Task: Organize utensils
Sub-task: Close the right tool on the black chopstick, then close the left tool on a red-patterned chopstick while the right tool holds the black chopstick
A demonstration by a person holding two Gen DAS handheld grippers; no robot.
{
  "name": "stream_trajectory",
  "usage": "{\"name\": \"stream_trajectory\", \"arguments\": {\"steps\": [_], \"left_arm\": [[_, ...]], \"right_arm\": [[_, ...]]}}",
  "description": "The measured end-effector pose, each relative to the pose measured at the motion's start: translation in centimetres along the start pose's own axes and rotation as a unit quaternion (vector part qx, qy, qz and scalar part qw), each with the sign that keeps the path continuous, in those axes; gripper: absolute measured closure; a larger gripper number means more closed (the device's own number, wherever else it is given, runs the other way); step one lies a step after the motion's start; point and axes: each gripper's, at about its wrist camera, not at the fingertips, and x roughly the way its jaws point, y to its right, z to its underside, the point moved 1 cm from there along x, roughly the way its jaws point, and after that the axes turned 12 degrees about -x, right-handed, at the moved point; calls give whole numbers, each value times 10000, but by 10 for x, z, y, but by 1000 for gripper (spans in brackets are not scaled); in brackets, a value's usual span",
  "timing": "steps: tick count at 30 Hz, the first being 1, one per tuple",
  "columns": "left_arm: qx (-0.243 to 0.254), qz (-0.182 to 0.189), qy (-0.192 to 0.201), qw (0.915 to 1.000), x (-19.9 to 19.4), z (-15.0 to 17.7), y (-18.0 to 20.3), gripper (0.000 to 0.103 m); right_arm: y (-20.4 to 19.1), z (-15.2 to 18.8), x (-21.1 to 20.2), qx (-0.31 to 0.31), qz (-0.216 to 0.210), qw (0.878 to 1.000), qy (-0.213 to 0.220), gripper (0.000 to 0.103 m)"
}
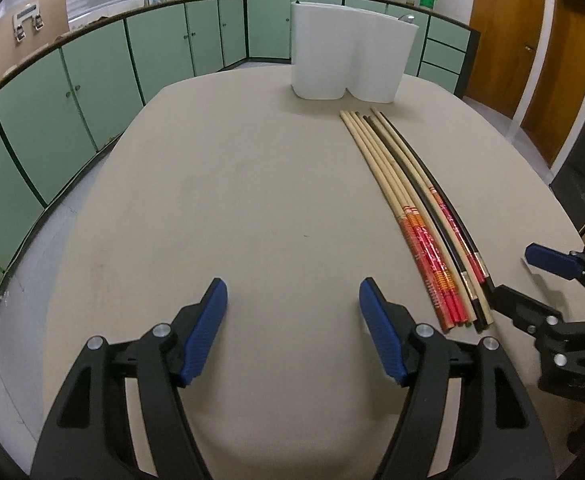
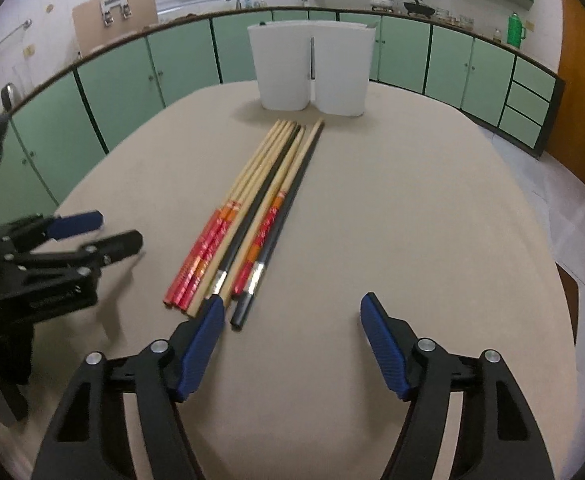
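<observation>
Several chopsticks (image 1: 424,216) (image 2: 260,212) lie side by side on the beige table (image 1: 252,208) (image 2: 412,220), some pale wood with red and orange ends, some black with silver bands. A white two-part holder (image 1: 348,56) (image 2: 312,68) stands at the table's far end, just beyond their tips. My left gripper (image 1: 292,296) hovers open over bare table, left of the chopsticks, nothing between its fingers. My right gripper (image 2: 292,312) is open too; its left blue pad (image 2: 208,320) is by the near ends of the chopsticks. Each gripper also appears in the other's view: the right gripper (image 1: 532,276), the left gripper (image 2: 104,232).
Green cabinets (image 1: 92,92) (image 2: 432,56) under a counter curve round behind the table, with a sink tap, pots and a green flask on the counter. Wooden doors (image 1: 532,40) stand at the right. A cardboard sheet (image 2: 112,16) leans on the counter at the left.
</observation>
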Motion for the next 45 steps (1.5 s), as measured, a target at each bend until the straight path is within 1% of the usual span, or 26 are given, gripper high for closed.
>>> {"name": "stream_trajectory", "arguments": {"steps": [1, 4, 8, 11, 13, 14, 16, 18, 22, 24, 27, 29, 32, 35, 38, 40, 42, 45], "left_arm": [[25, 3, 0, 10000, -1, 1, 1, 36], [48, 18, 2, 10000, -3, 5, 3, 35], [64, 54, -1, 10000, -7, 9, 6, 34], [119, 75, -4, 9999, -9, 12, 11, 34], [142, 102, -1, 9998, -11, 13, 13, 33], [161, 118, -2, 9998, -12, 14, 15, 33], [200, 179, -4, 9996, -13, 13, 18, 32], [276, 261, 8, 9993, -16, 13, 24, 31], [327, 389, -12, 9987, -16, 15, 34, 30], [385, 362, -29, 9986, -13, 17, 37, 30], [415, 268, -88, 9987, -6, 22, 40, 30], [333, 269, -68, 9991, -6, 23, 38, 29], [285, 8, -115, 9995, -2, 23, 31, 29], [168, 45, -82, 9998, -6, 21, 23, 31], [99, 263, 34, 9996, -17, 21, 21, 31], [214, 421, 14, 9989, -20, 22, 28, 31], [330, 470, -38, 9983, -17, 24, 35, 31], [482, 361, -174, 9980, -7, 28, 43, 31]], "right_arm": [[2, 0, 0, 28, 77, 10000, -33, 37], [12, 1, -4, 190, 198, 9996, -27, 39], [16, 5, -9, 335, 14, 9994, 65, 40], [10, 4, -8, 353, -190, 9991, 128, 52], [5, 2, -5, 298, -254, 9991, 166, 66], [2, 1, -4, 278, -268, 9991, 179, 69], [-1, 0, -3, 232, -310, 9991, 179, 85], [-2, 0, -2, 240, -357, 9989, 161, 95], [4, 3, -4, 345, -343, 9986, 183, 96], [7, 5, -6, 409, -312, 9985, 184, 96], [13, 7, -7, 472, -287, 9983, 180, 96], [14, 8, -7, 473, -277, 9983, 181, 96], [15, 9, -8, 471, -264, 9984, 181, 96], [14, 8, -8, 452, -243, 9985, 184, 96], [15, 9, -7, 486, -279, 9983, 187, 96], [15, 8, -7, 502, -289, 9982, 184, 96], [15, 8, -7, 513, -296, 9981, 187, 96], [16, 9, -7, 531, -317, 9979, 191, 96]]}}
